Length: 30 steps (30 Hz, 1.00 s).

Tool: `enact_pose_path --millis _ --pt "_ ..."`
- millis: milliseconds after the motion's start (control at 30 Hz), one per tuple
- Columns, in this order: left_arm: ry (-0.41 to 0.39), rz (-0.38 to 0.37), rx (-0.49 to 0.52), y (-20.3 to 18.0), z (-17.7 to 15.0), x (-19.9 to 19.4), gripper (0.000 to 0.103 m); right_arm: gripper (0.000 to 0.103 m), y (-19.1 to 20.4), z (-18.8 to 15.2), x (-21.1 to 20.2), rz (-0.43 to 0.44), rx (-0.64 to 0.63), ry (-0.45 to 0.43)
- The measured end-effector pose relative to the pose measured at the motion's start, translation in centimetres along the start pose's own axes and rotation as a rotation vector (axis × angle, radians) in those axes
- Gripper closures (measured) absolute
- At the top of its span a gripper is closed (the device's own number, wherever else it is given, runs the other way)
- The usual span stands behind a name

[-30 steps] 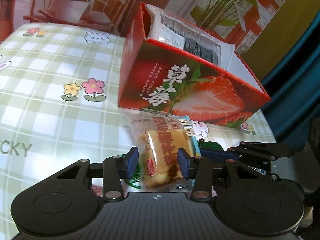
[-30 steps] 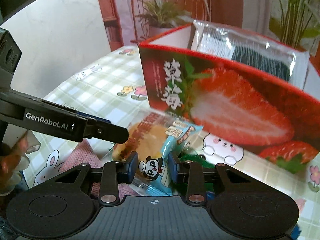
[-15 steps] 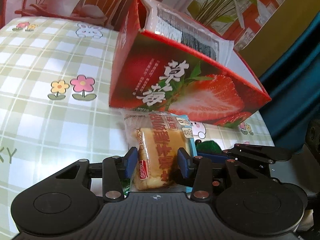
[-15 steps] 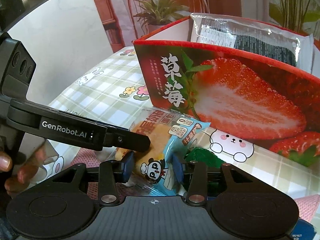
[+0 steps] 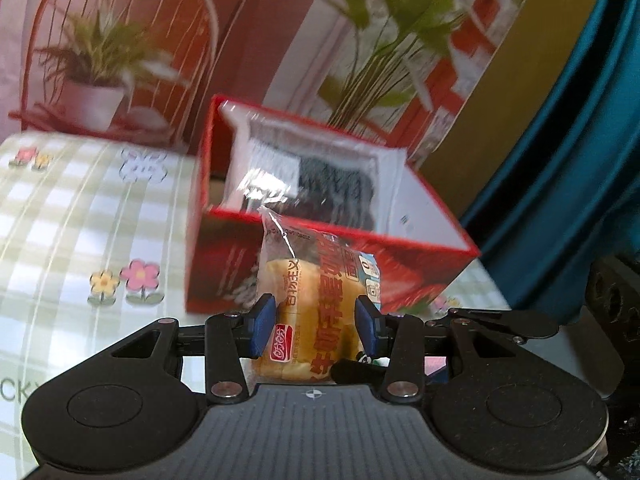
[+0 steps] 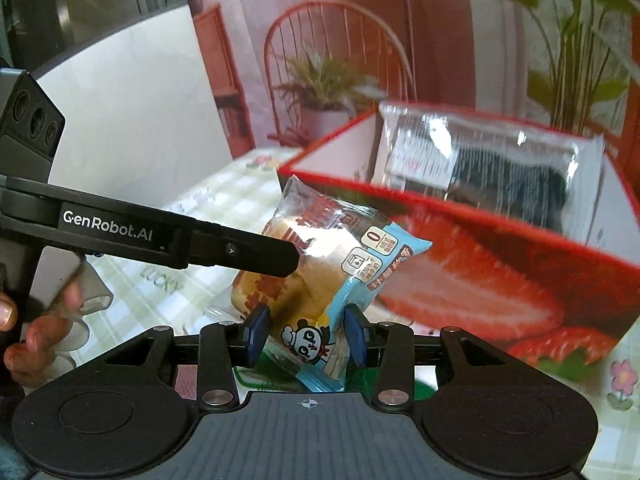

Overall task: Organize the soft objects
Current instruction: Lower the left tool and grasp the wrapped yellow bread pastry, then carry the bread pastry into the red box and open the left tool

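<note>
A packaged bread bun (image 5: pixel 316 312) in a clear and blue wrapper hangs above the table, in front of the red strawberry box (image 5: pixel 224 264). My left gripper (image 5: pixel 315 328) is shut on its middle, blue pads pressing both sides. In the right wrist view my right gripper (image 6: pixel 305 335) is shut on the blue panda-printed end of the same bun (image 6: pixel 320 280). The left gripper's finger (image 6: pixel 256 254) lies against the bun's upper side there. The box (image 6: pixel 480 280) stands open just behind, with a clear bag of dark fabric (image 6: pixel 480 160) inside.
The checked tablecloth (image 5: pixel 80 220) with flower prints spreads to the left. Under the right gripper lie a green cloth (image 6: pixel 256 376) and a pink one (image 6: pixel 184 376). A person's fingers (image 6: pixel 32 336) hold the left gripper's handle. A printed backdrop with plants stands behind the box.
Both grippers have risen with the bun, lifting it off the table to the height of the box's front rim. The box's open top and the bag inside now show from above.
</note>
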<state>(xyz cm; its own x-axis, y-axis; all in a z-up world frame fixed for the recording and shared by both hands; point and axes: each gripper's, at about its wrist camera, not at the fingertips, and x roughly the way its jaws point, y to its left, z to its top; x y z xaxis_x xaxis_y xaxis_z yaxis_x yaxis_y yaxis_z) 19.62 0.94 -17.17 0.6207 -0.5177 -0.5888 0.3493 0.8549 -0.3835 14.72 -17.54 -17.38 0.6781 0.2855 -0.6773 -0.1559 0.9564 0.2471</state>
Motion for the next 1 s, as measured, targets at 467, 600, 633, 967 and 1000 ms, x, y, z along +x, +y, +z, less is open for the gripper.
enact_pose_path --millis 467,600,633,967,1000 --pt "-0.052 -0.078 0.065 -3.6 3.9 0.2 0.058 0.065 -2.4 3.3 -4.7 -0.048 -0.02 -0.137" --pt "-0.071 -0.109 0.054 -4.3 6.1 1.9 0.058 0.065 -4.3 4.6 -5.1 -0.071 -0.032 -0.159" --pt "-0.077 -0.115 0.054 -4.5 6.7 2.4 0.058 0.065 -4.8 4.9 -5.0 -0.077 -0.037 -0.162" --pt "-0.027 -0.147 0.078 -7.1 10.0 8.9 0.058 0.066 -11.3 7.5 -4.5 -0.145 -0.007 -0.165" --pt "-0.015 -0.147 0.075 -7.2 10.0 9.6 0.058 0.066 -11.9 7.6 -4.3 -0.158 -0.008 -0.161"
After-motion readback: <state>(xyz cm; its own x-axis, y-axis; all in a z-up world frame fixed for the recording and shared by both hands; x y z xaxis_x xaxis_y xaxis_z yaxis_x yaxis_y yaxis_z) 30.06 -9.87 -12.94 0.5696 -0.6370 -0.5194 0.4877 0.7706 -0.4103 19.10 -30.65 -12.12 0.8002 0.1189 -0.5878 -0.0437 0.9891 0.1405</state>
